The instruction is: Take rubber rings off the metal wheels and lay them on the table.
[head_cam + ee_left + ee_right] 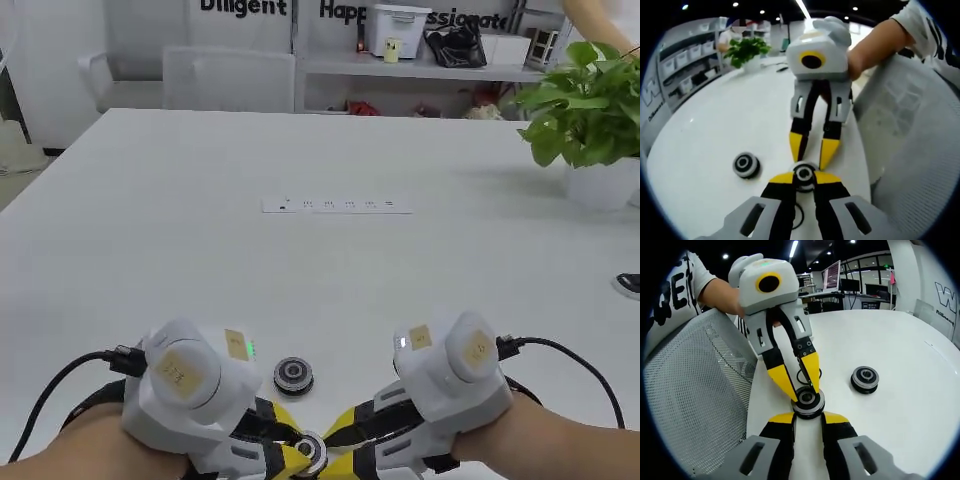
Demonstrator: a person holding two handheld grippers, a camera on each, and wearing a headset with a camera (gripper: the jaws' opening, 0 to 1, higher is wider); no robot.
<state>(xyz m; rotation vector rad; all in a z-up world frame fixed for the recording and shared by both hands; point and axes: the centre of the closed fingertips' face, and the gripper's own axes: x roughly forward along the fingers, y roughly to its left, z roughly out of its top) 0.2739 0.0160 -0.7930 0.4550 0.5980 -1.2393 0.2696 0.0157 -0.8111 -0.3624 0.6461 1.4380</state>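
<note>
Jaws of my left gripper (805, 178) and right gripper (809, 417) both clench one small black-ringed metal wheel (808, 401). Probably one steadies it while the other peels.

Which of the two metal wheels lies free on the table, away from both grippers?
The farther wheel, alone on the table. The near wheel sits between the left gripper and right gripper.
</note>
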